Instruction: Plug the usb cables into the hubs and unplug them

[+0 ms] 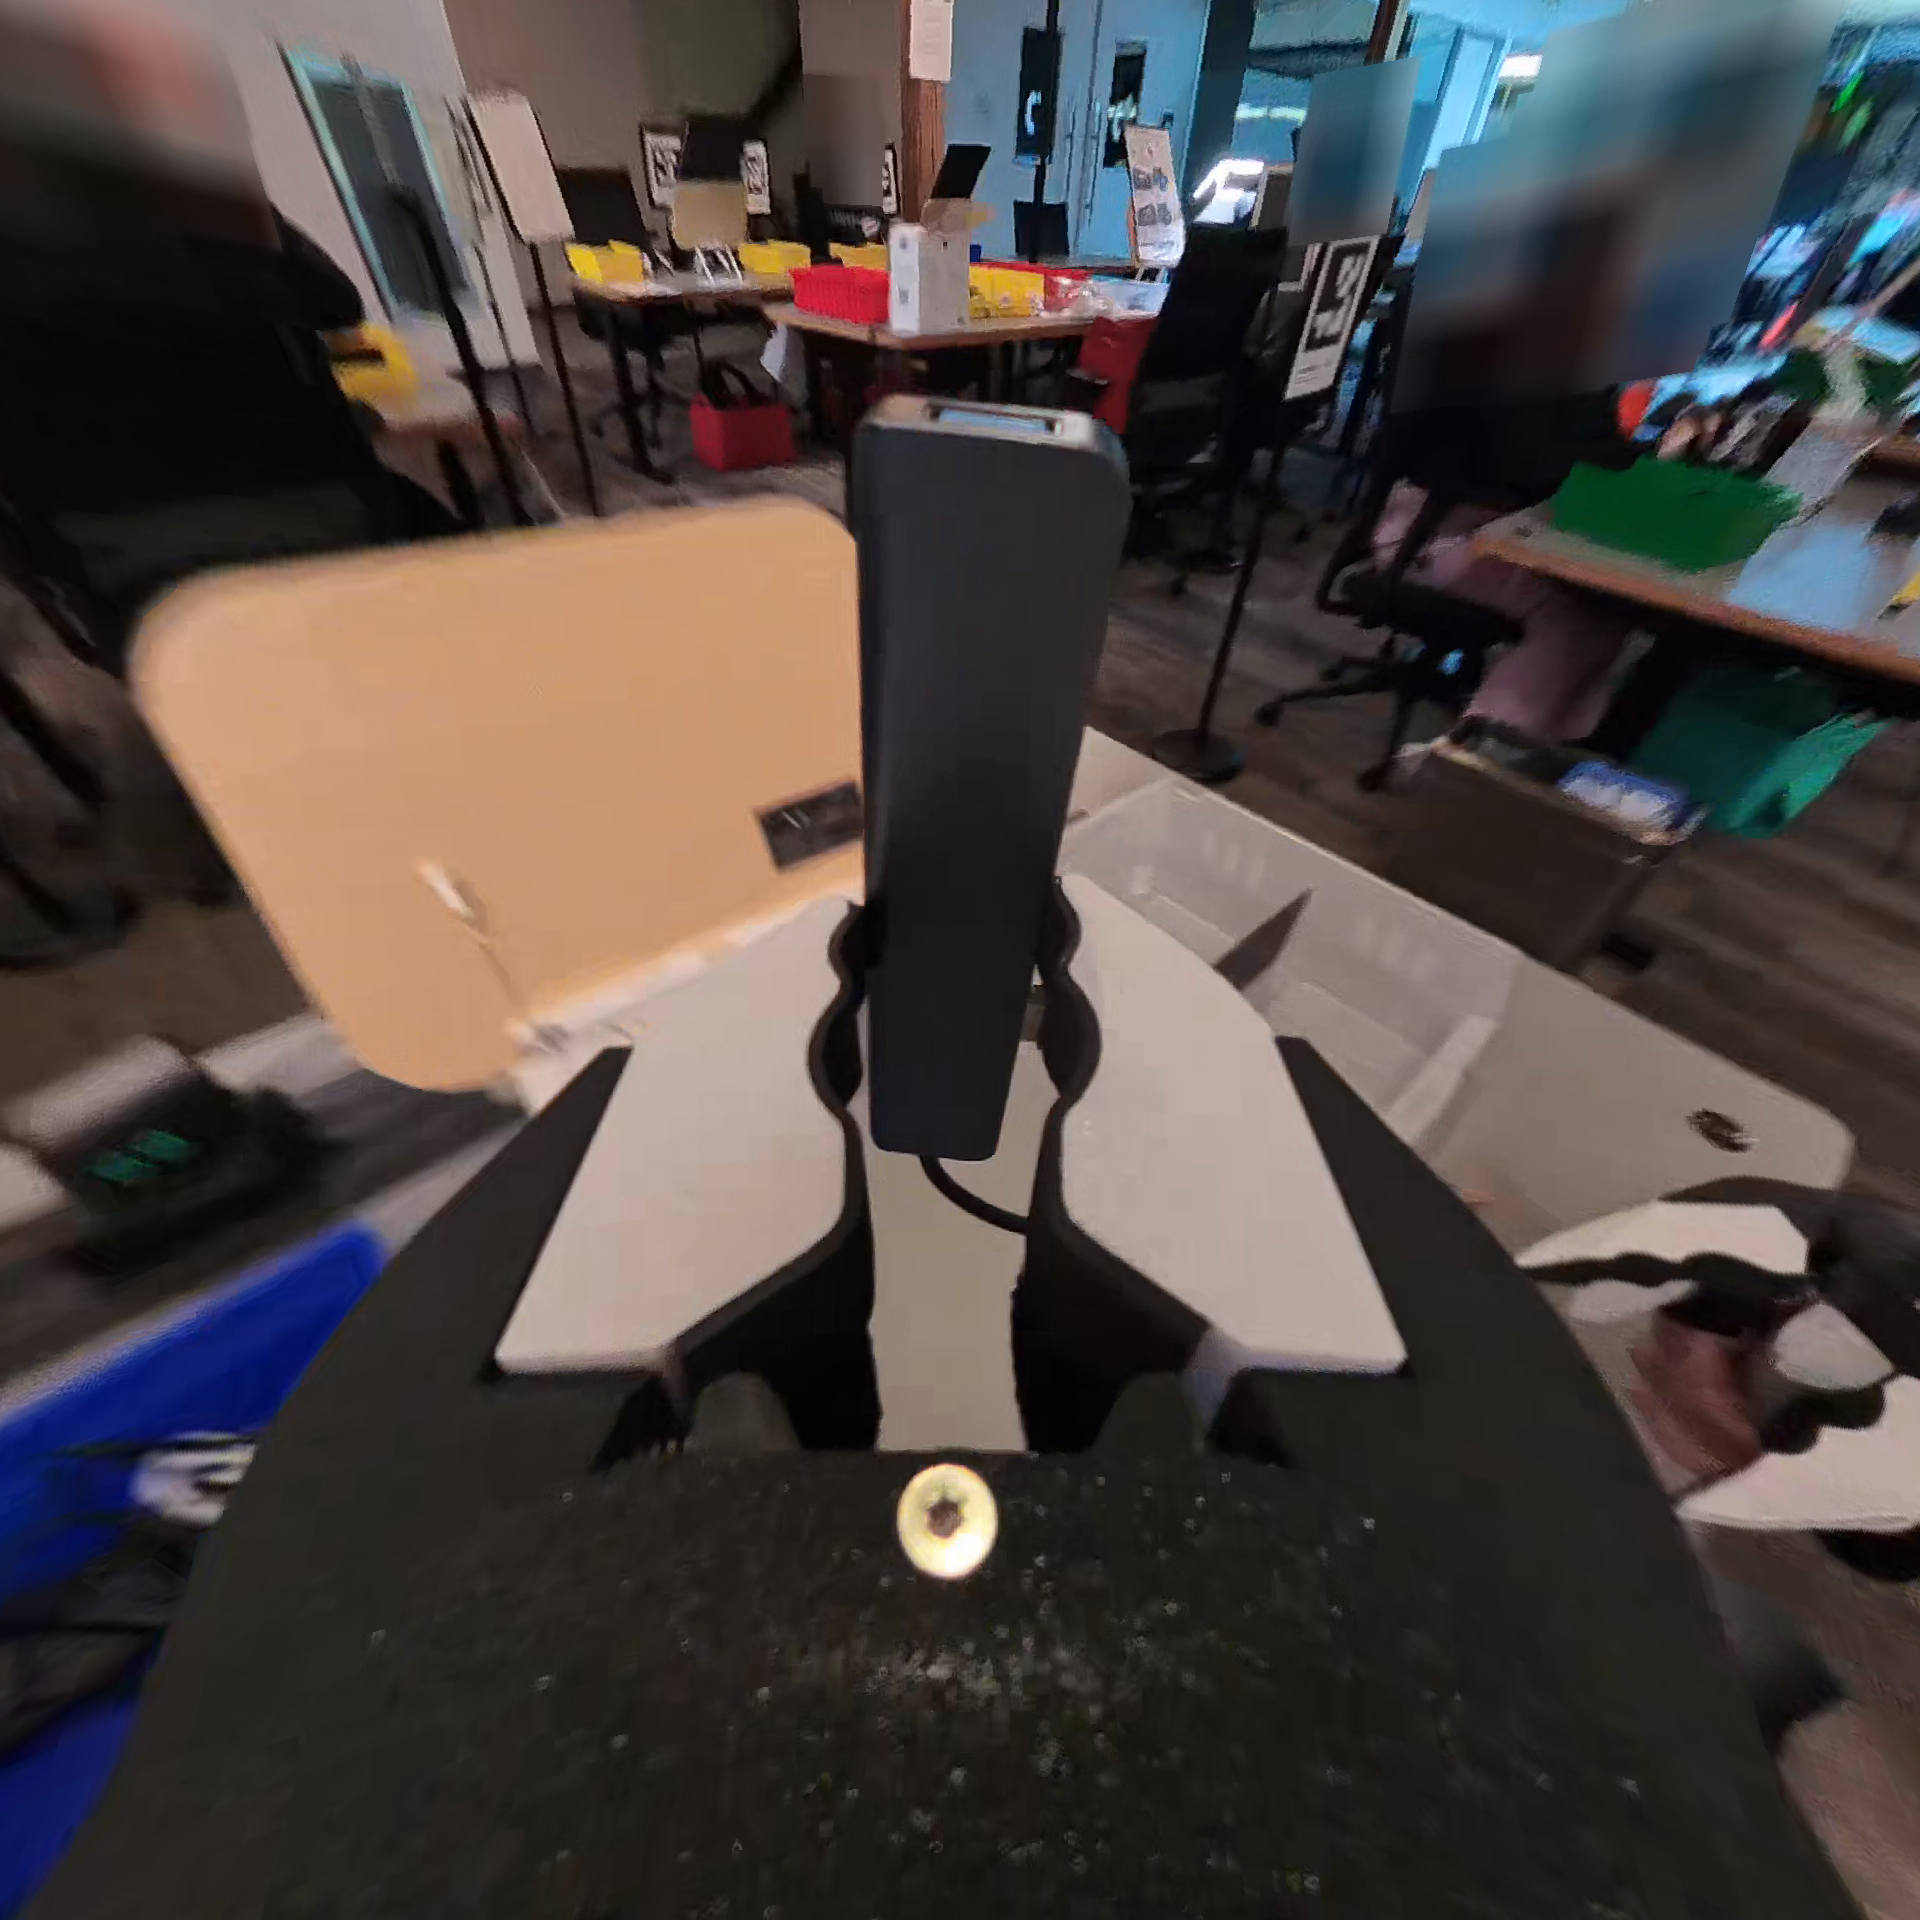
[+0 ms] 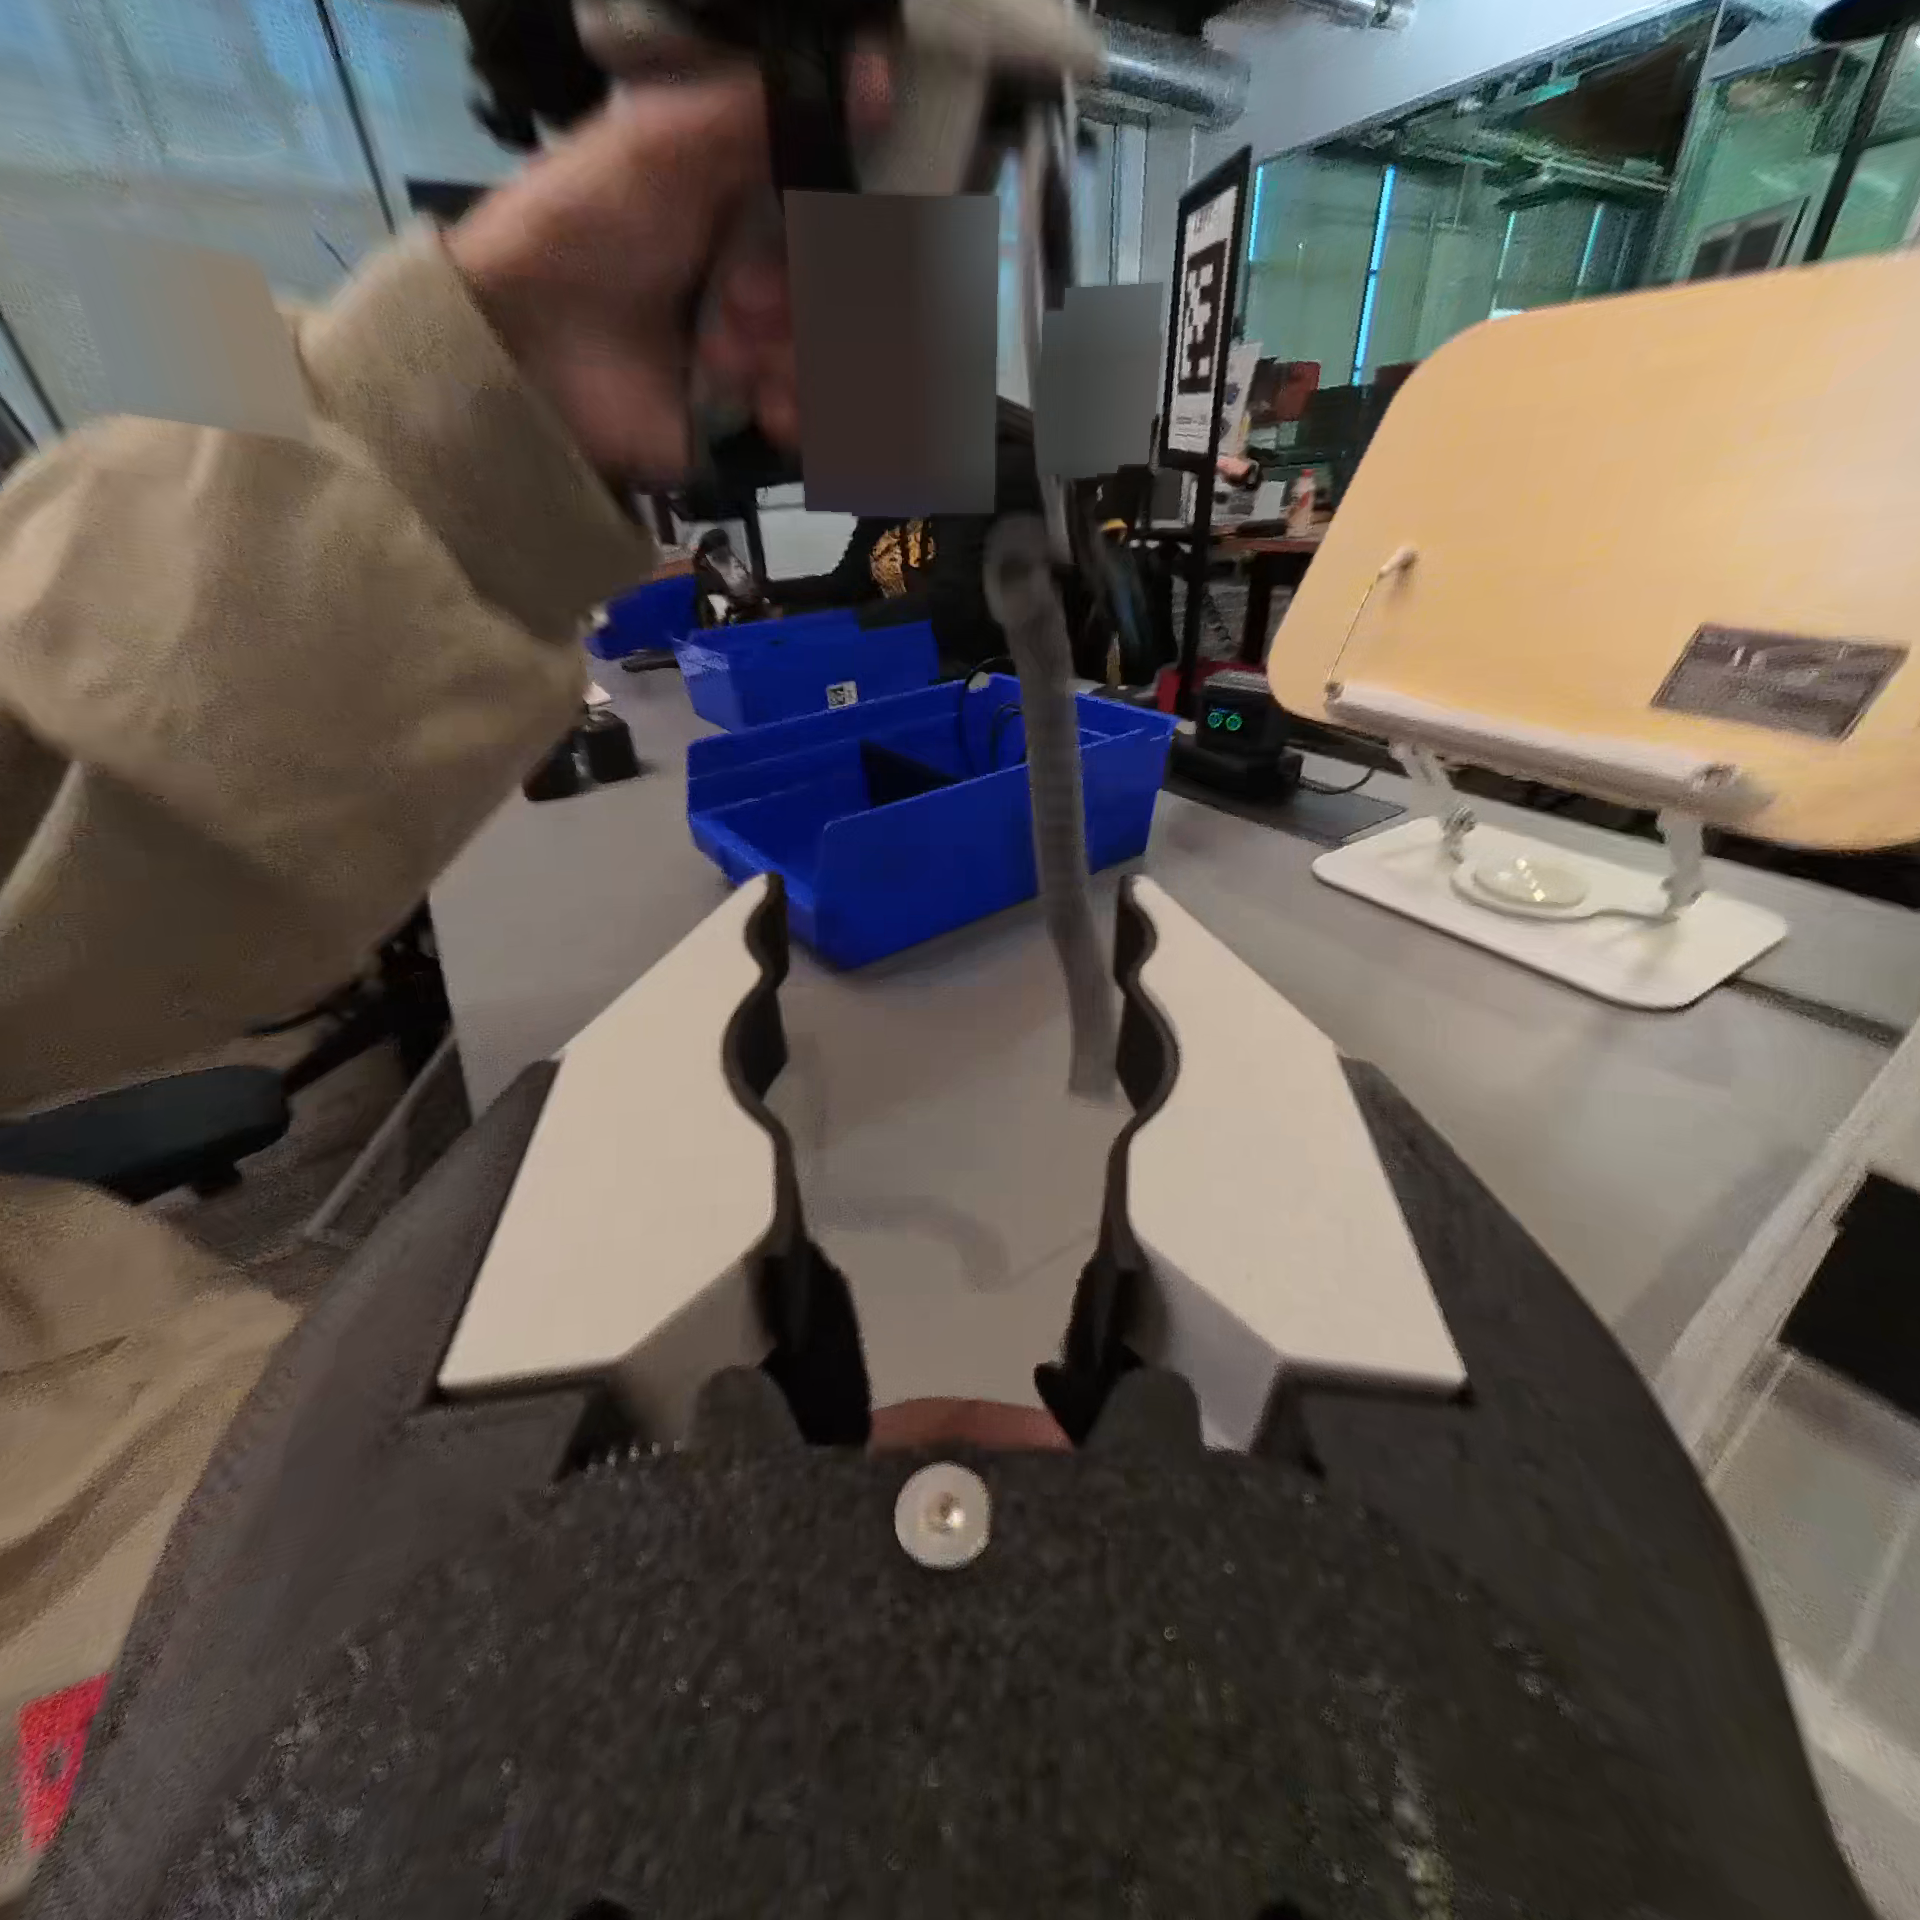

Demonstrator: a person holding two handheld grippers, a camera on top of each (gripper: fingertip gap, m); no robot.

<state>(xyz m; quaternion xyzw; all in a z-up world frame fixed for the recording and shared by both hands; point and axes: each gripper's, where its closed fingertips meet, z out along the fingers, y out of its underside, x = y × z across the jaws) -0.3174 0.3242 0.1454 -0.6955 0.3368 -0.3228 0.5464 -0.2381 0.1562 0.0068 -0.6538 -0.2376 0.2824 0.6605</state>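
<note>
In the left wrist view my left gripper (image 1: pixel 956 925) is shut on a dark slim USB hub (image 1: pixel 982 727). The hub stands upright between the fingers, with a port at its top end (image 1: pixel 987 421). A thin dark cable (image 1: pixel 966 1195) leaves its lower end. In the right wrist view my right gripper (image 2: pixel 951 894) is open above the grey table (image 2: pixel 1351 1091). A grey braided cable (image 2: pixel 1055 790) hangs from above, and its lower end lies against the inner pad of the right finger (image 2: pixel 1143 997). A hand in a beige sleeve (image 2: pixel 623 291) holds the left gripper, blurred, at the top.
A tan board on a white stand (image 2: pixel 1621 540) is at the right; it also shows in the left wrist view (image 1: pixel 499 769). Blue bins (image 2: pixel 904 831) sit ahead on the table. A clear plastic bin (image 1: pixel 1299 935) lies behind the hub. Other tables and chairs stand farther off. The gap from one gripper's tips to the other's is roughly 25 centimeters.
</note>
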